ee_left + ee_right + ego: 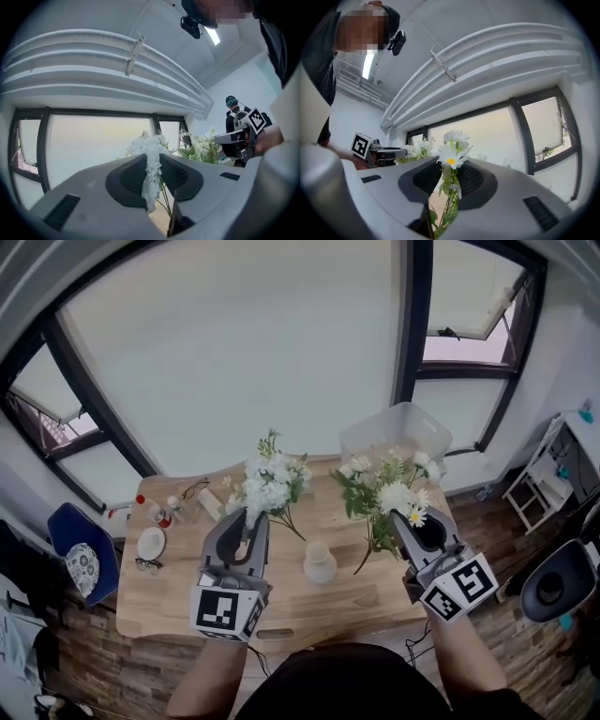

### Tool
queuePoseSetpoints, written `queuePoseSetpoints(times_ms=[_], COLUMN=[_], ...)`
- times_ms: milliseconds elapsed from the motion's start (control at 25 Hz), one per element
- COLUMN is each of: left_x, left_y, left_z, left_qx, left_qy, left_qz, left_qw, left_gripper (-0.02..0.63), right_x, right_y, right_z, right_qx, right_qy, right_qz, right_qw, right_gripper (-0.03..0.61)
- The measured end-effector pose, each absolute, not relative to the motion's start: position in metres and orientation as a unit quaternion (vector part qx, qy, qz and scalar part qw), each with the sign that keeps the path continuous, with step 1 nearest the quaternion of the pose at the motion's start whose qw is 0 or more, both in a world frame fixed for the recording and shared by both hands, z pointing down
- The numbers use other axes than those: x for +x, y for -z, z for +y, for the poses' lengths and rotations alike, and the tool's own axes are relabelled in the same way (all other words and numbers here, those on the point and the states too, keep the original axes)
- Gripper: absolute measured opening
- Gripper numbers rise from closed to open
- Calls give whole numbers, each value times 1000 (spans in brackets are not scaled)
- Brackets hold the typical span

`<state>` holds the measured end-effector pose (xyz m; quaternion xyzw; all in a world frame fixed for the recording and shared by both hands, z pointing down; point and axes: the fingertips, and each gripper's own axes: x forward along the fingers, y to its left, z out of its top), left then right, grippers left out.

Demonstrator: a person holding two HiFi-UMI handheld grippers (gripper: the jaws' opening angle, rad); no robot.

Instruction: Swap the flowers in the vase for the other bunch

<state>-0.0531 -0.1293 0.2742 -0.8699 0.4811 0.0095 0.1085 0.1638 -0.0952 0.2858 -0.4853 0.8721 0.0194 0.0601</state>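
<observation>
Left hand-held gripper (250, 521): jaws drawn tight together, clamped on the white bunch (272, 480). In the left gripper view, white blossom is squeezed between the pads and the thin green stems hang free below them. The bunch is held up in the air, over the table's left half.

Right hand-held gripper (406, 519): jaws a little apart, closed on the daisy bunch (389, 493). In the right gripper view, stems and leaves sit between the pads, with a yellow-centred daisy just above them. This bunch is also held clear of the table, its stems trailing down towards the vase.

Vase (320, 563): small, white, upright on the table (169, 601), between the two grippers. Neither bunch touches it, though the daisy stems hang close to its right side.

Table: pale wood. A clear plastic tub (398, 430) stands at the far right edge, behind the daisies. Far left corner: a small plate (150, 543), bottles (155, 512) and a pair of spectacles (145, 565).

Room: a broad dark-framed window (244, 352) runs behind the table. Blue chair (82, 559) at left, white stool (531, 488) at right. Brown plank floor (487, 521).
</observation>
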Motion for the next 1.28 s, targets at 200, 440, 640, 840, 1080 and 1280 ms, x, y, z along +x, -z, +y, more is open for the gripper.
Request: queuePoseSetpoints(times_ms=[200, 440, 640, 840, 1080, 1280], left_x=[-72, -97, -125, -152, -168, -184], left_y=[-279, -290, -295, -302, -310, -321], left_z=[-127, -123, -124, -122, -121, -120], left_qx=[-858, -844, -832, -821, -810, -805], left_qy=[-13, -2, 3, 3, 8, 9], left_qz=[504, 529, 548, 567, 582, 590], left_qw=[98, 92, 83, 75, 65, 56], left_gripper=[83, 83, 83, 83, 83, 83], right_x=[150, 128, 104, 78, 65, 47], right_y=[-278, -269, -266, -268, -269, -280], right_z=[-101, -113, -127, -137, -149, -156], right_qx=[-464, -440, -422, -402, -390, -382], right_qy=[-28, -39, -41, -41, -48, -54], right_qz=[883, 895, 904, 913, 919, 922], right_qw=[62, 60, 56, 49, 35, 21], right_gripper=[110, 110, 110, 110, 110, 110])
